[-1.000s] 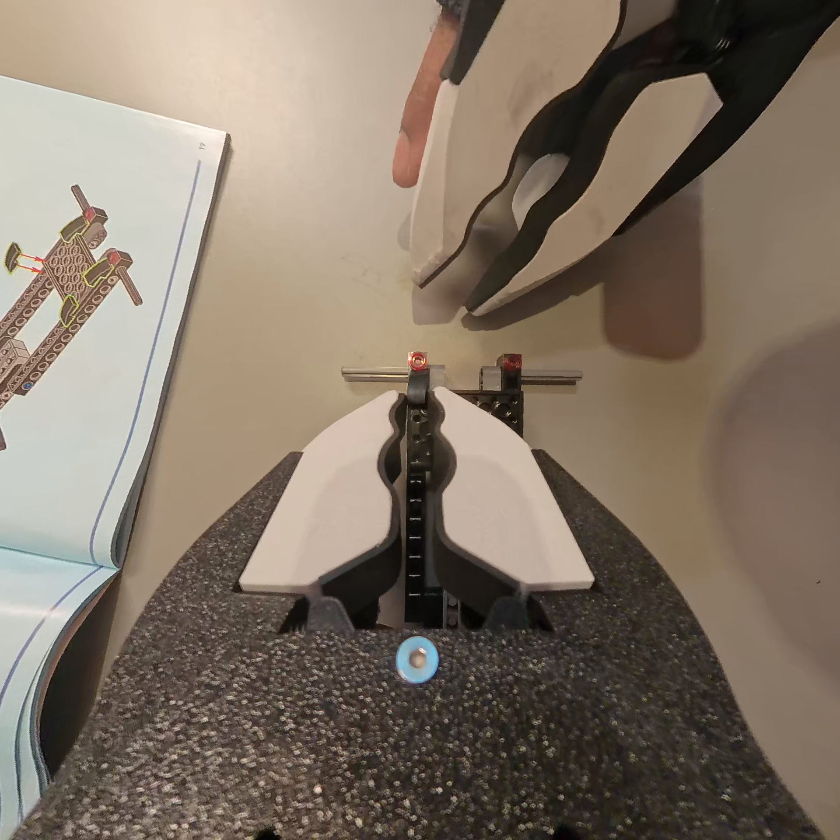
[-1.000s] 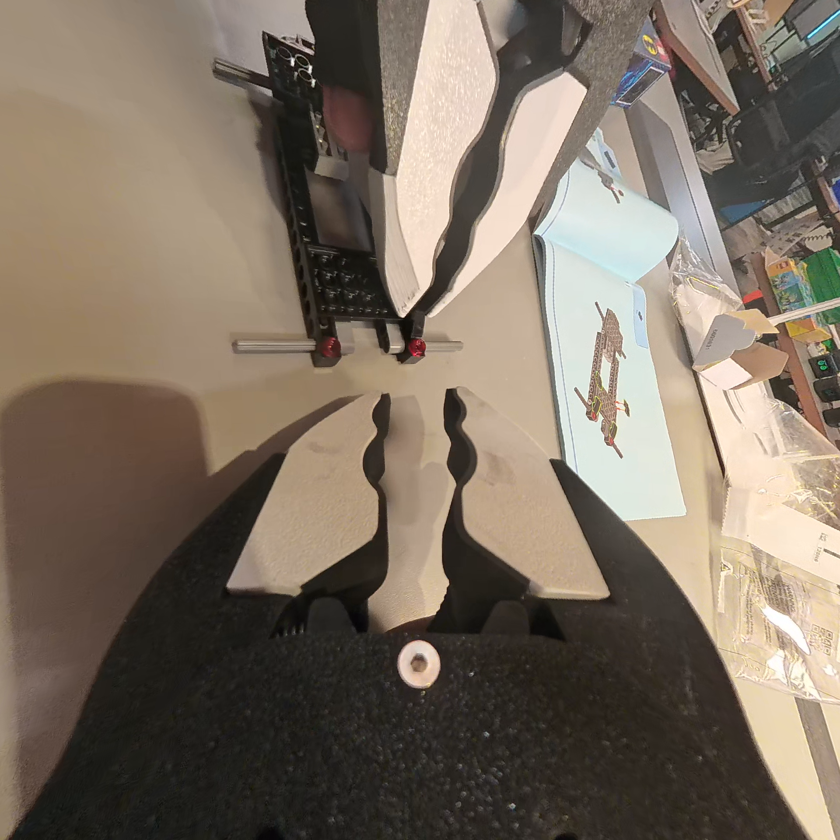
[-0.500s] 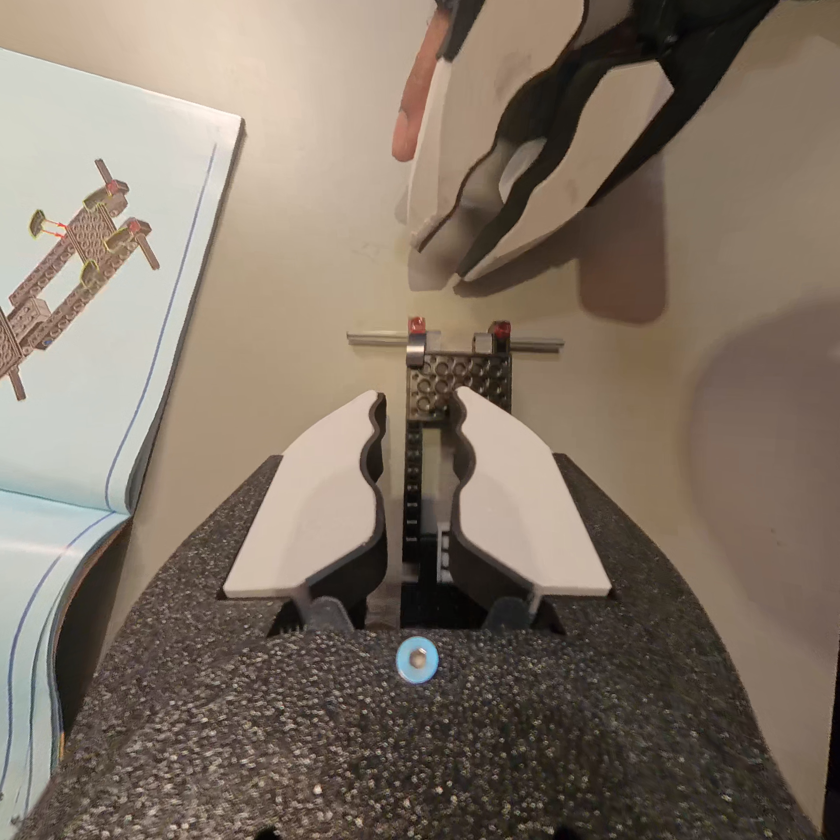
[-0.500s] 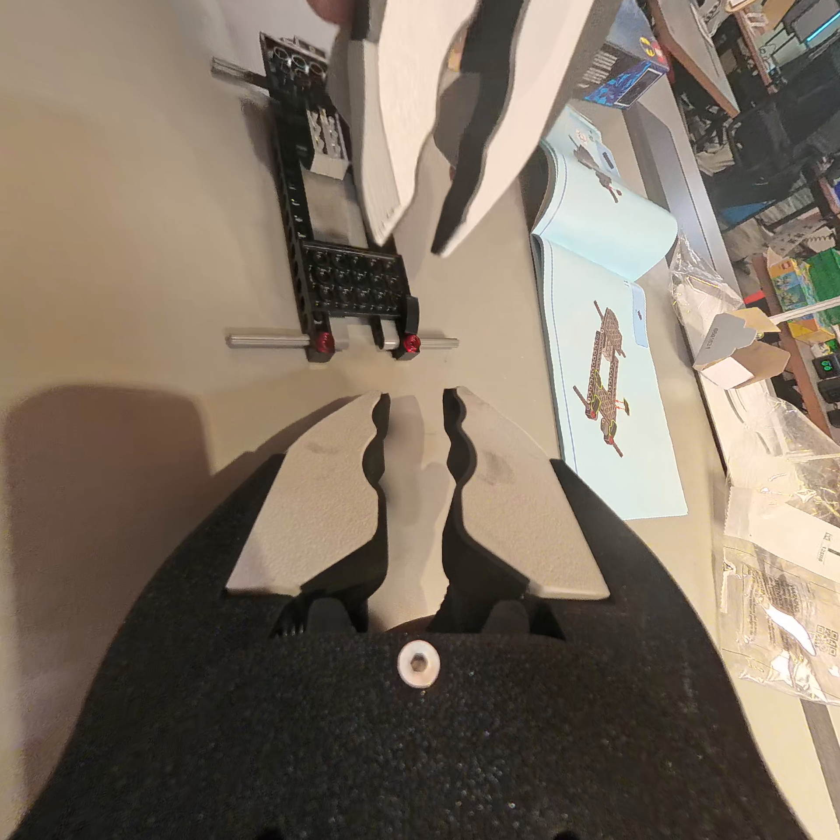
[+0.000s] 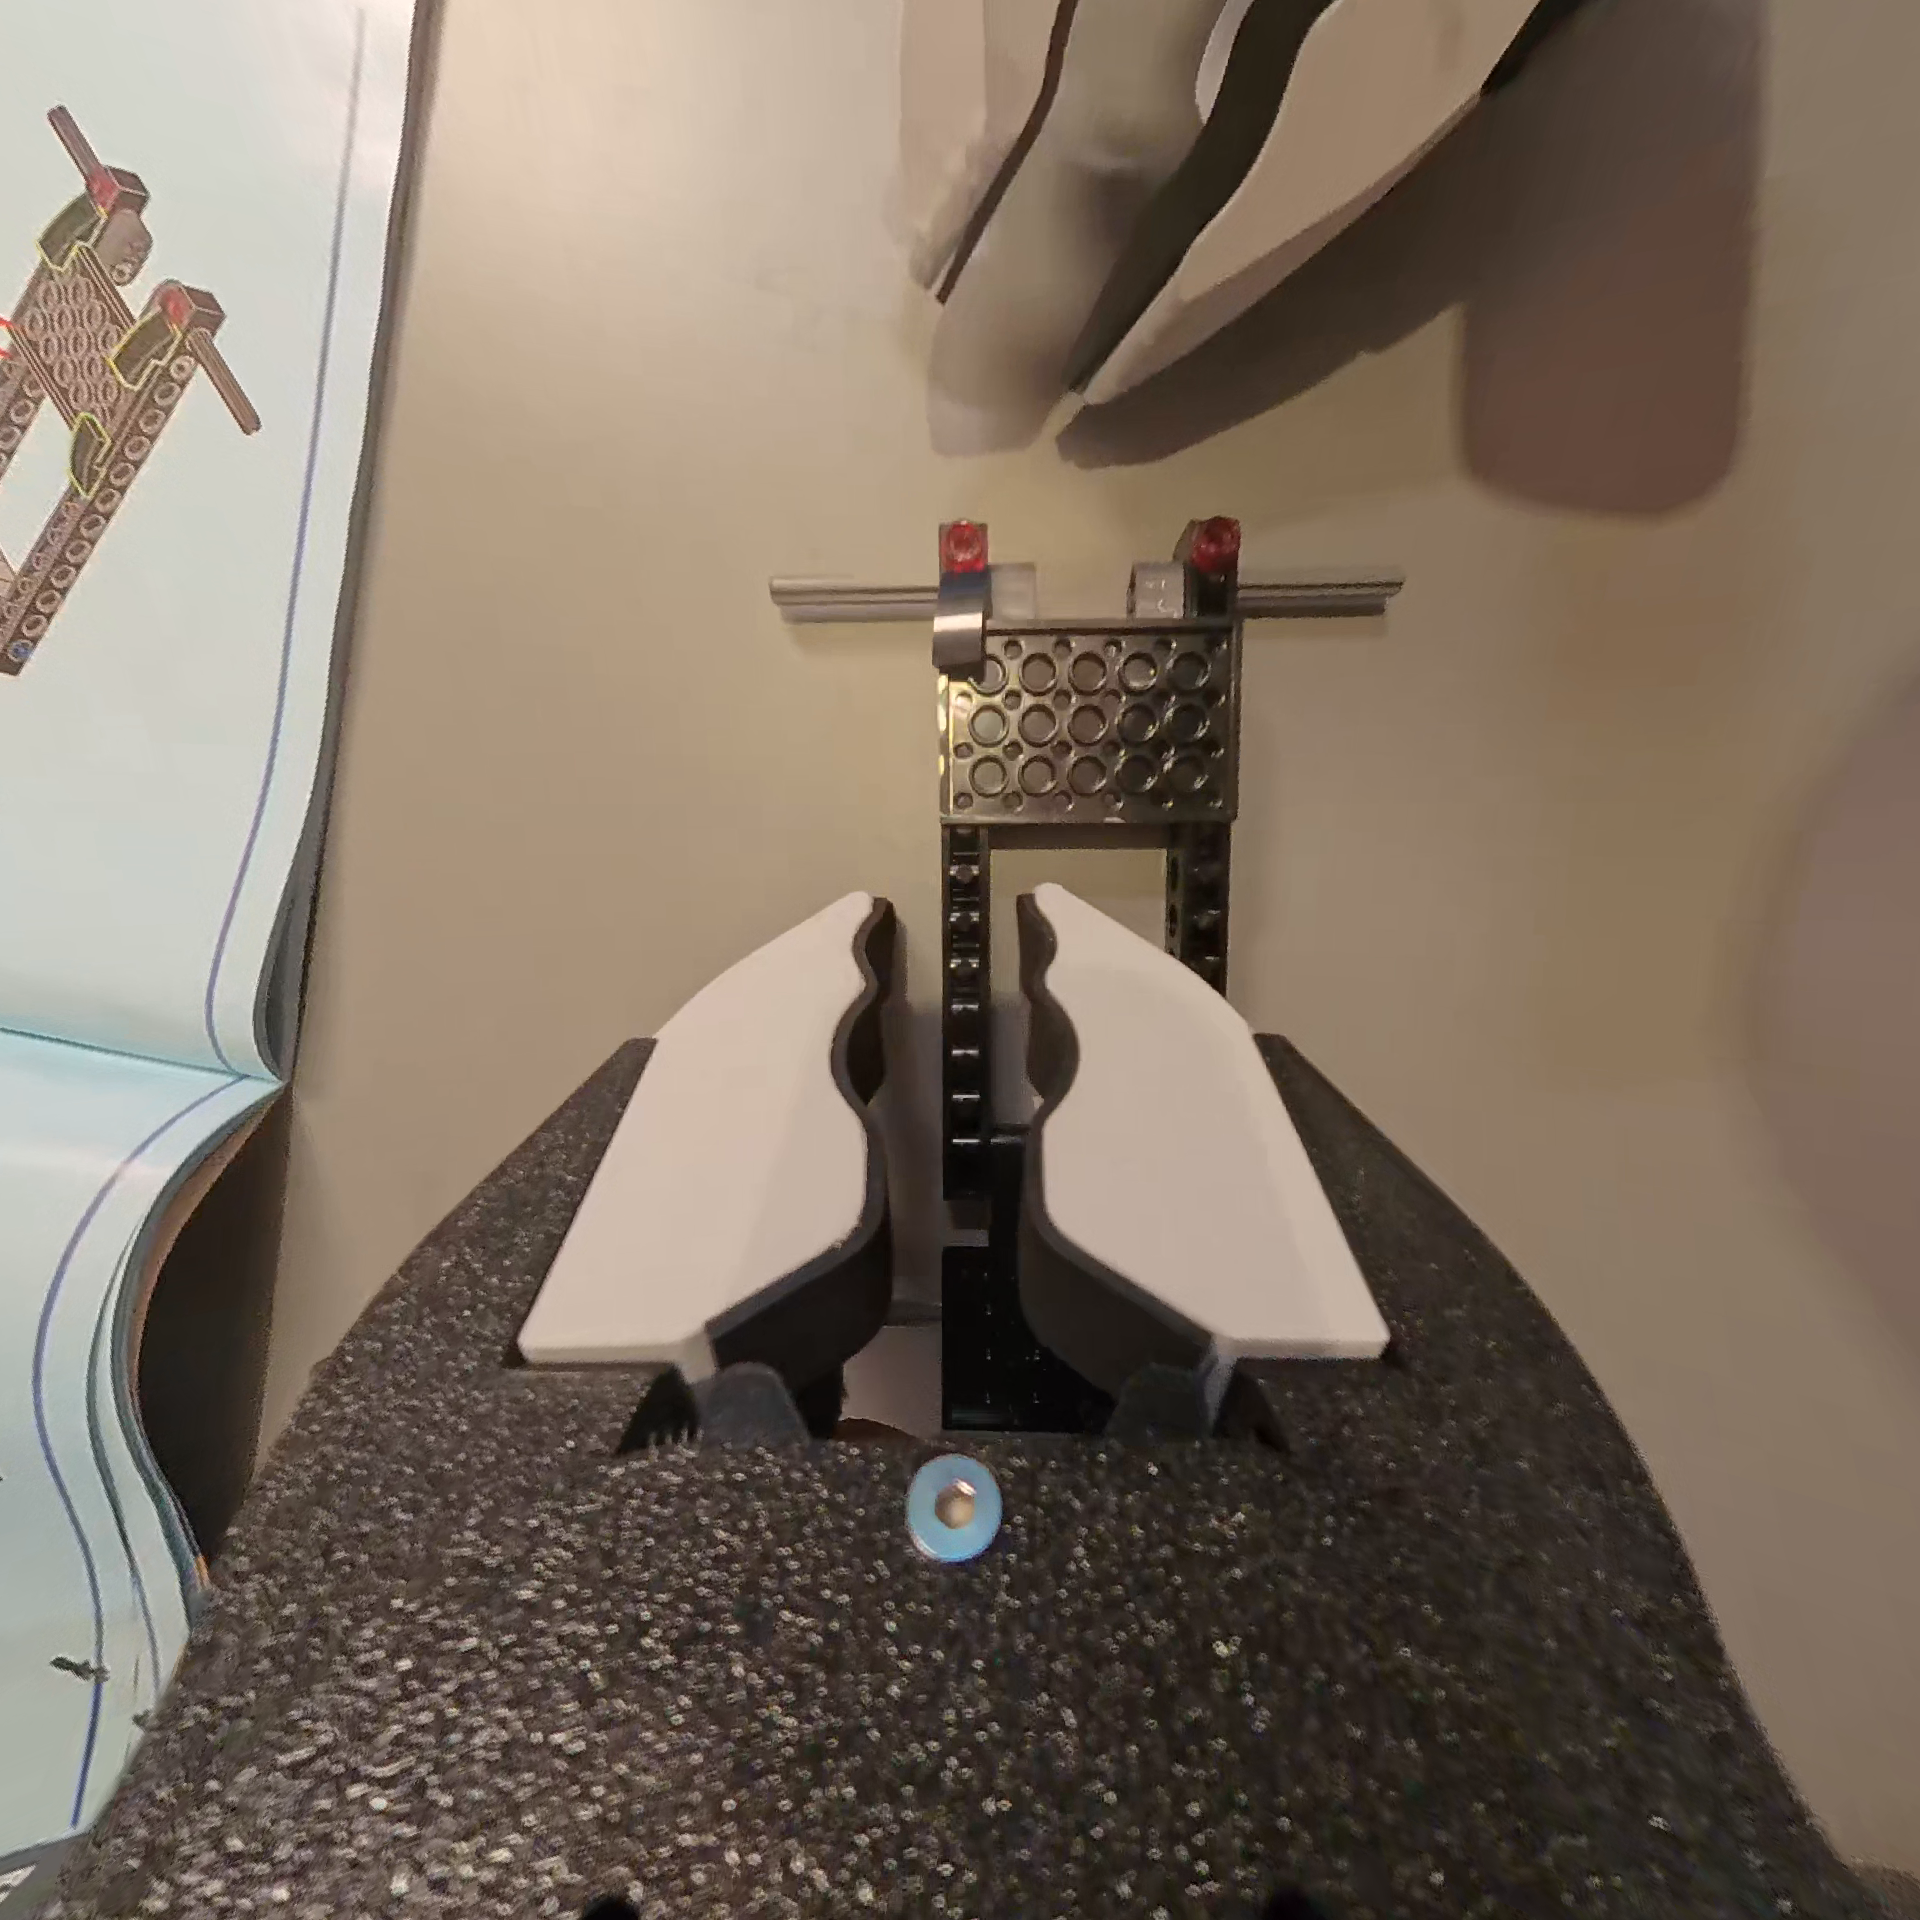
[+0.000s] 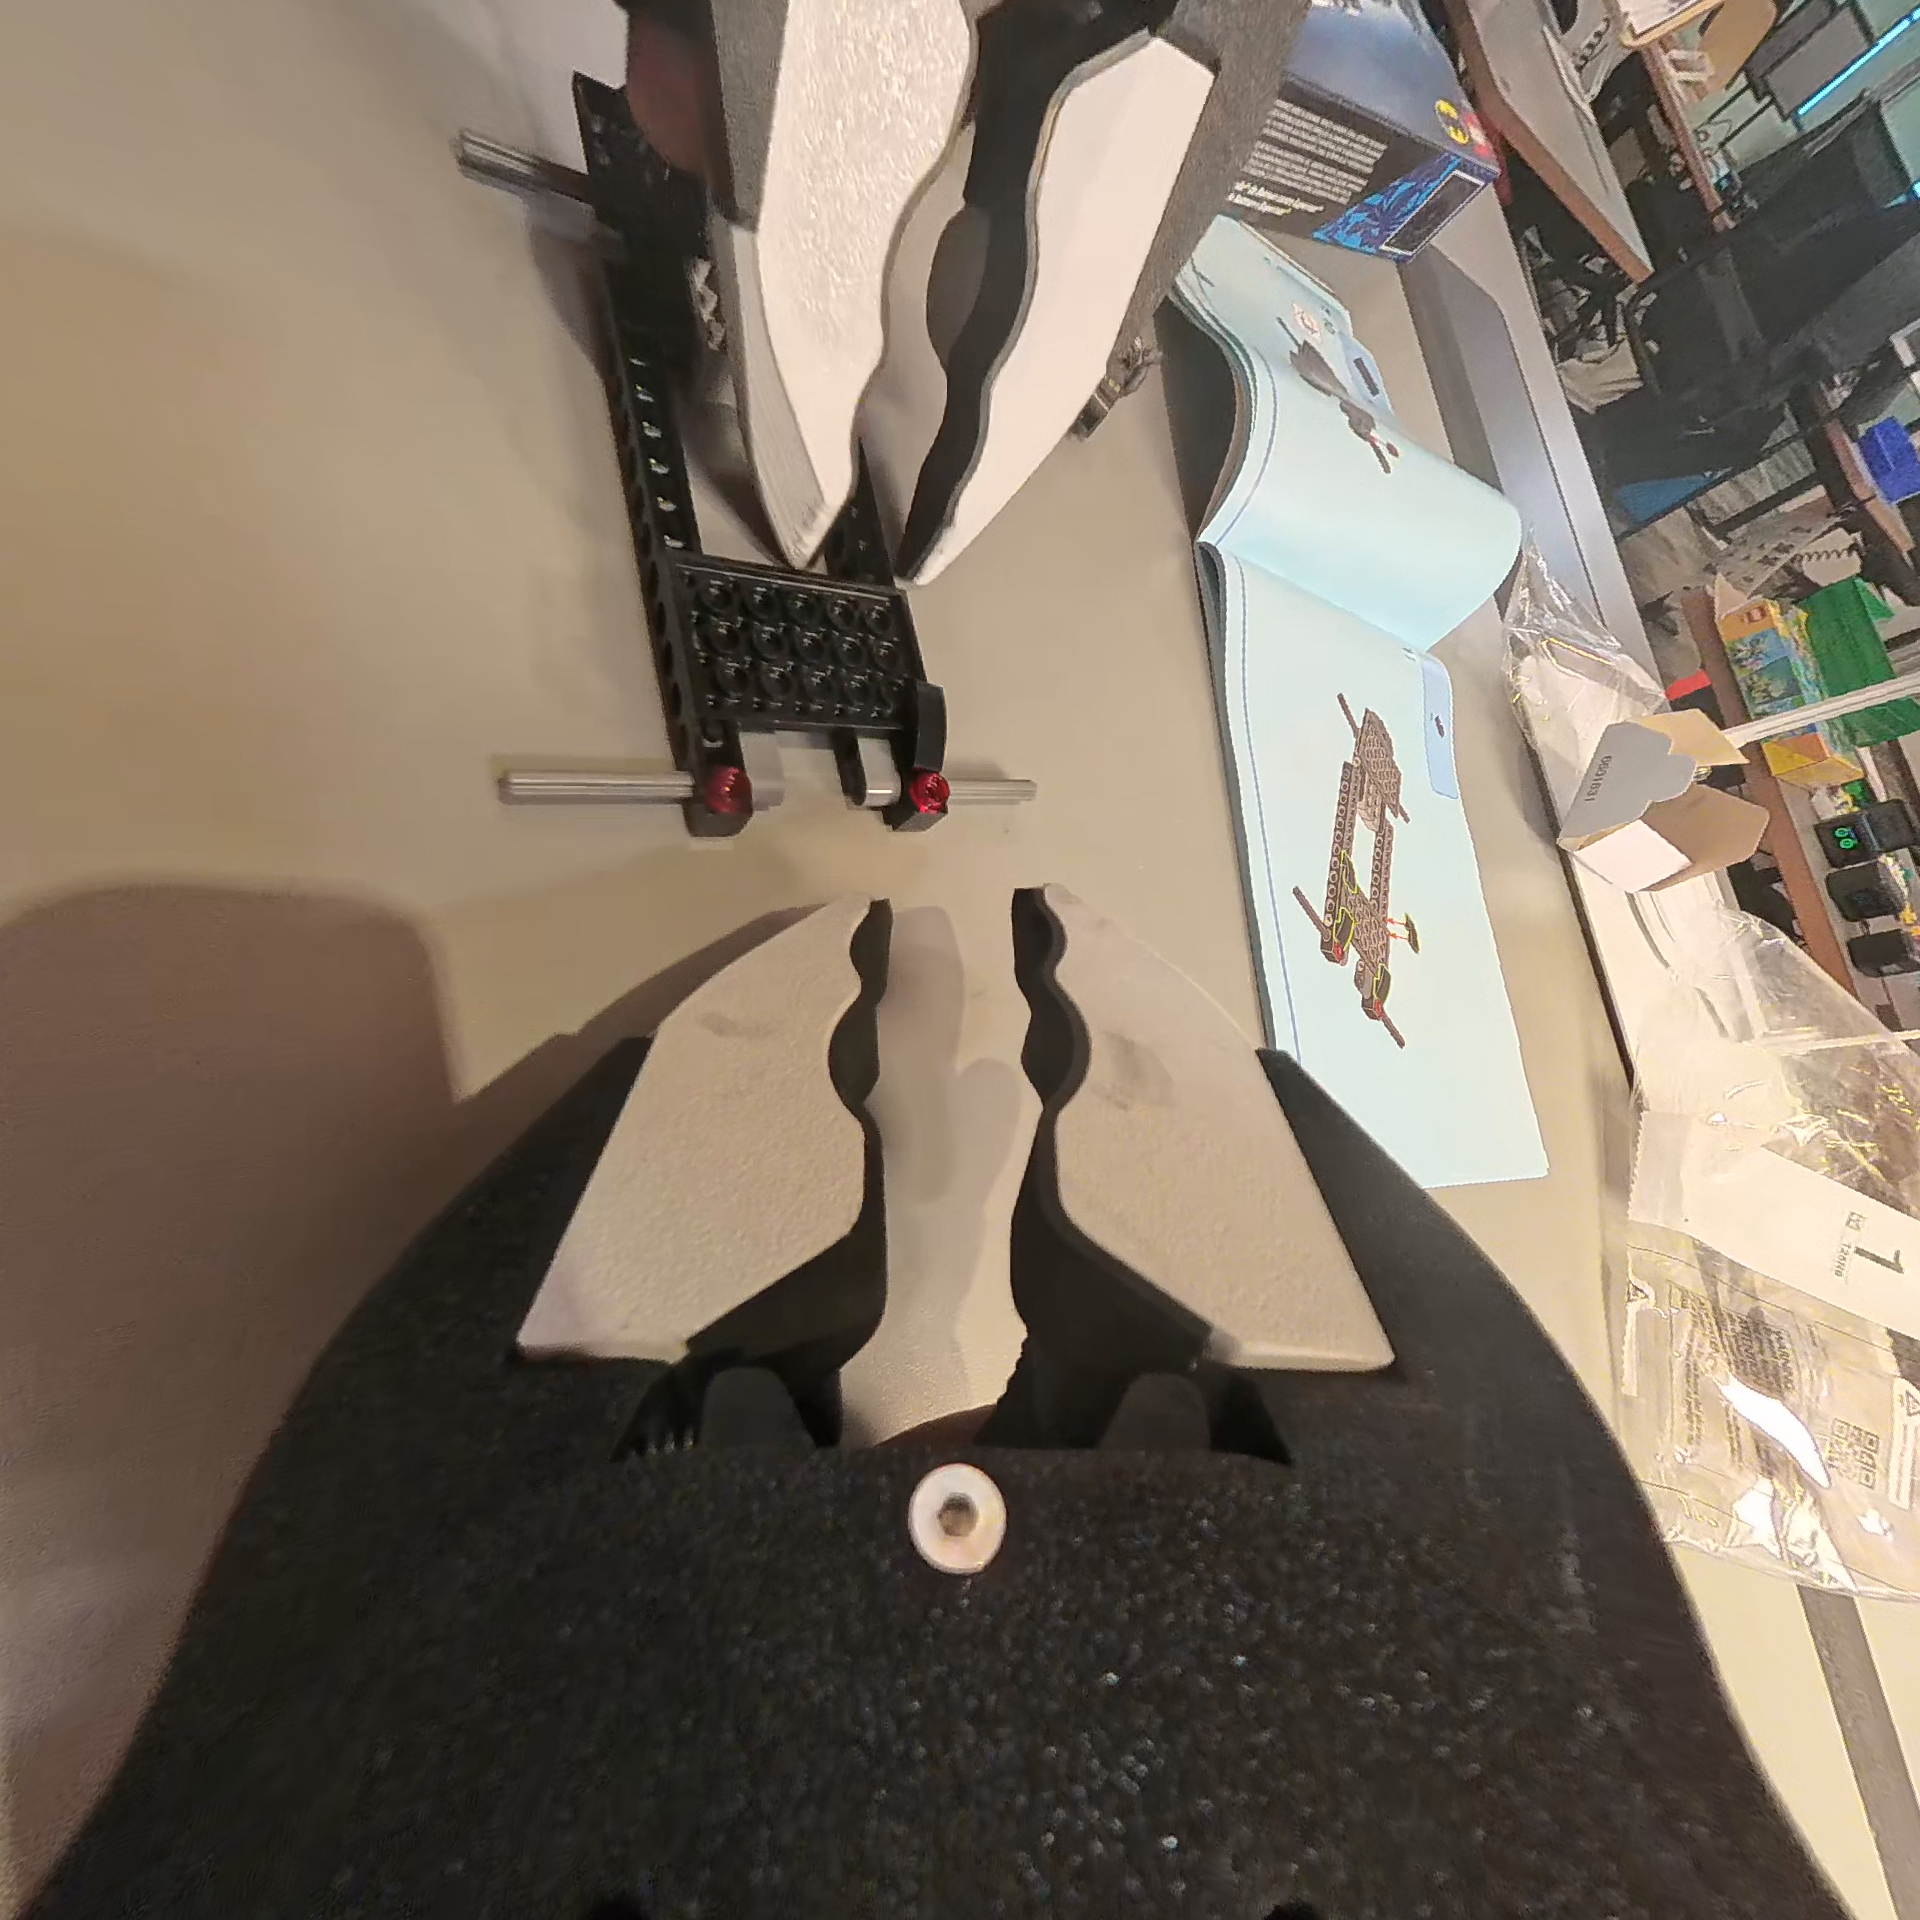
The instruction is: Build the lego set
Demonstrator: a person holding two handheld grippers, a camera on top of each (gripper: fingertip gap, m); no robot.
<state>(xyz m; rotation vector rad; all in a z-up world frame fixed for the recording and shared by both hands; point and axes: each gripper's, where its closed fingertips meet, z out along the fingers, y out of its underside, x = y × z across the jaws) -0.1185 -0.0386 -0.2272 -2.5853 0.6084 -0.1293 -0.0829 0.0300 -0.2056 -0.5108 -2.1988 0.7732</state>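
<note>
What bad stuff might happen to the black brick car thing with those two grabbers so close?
1. The left gripper is open with one black side beam of the brick frame between its fingers; moving sideways might drag or twist the frame.
2. The right gripper is open and empty, just short of the grey axle with red studs; a bump could push it out of line.
3. The open instruction booklet lies close by and might get knocked.

Left gripper: jaws parted, straddling one side rail of the brick frame, clear gap at each pad, nothing gripped | Right gripper: jaws parted on bare air, hovering just short of the frame's axle end, facing the left gripper across the frame
</note>
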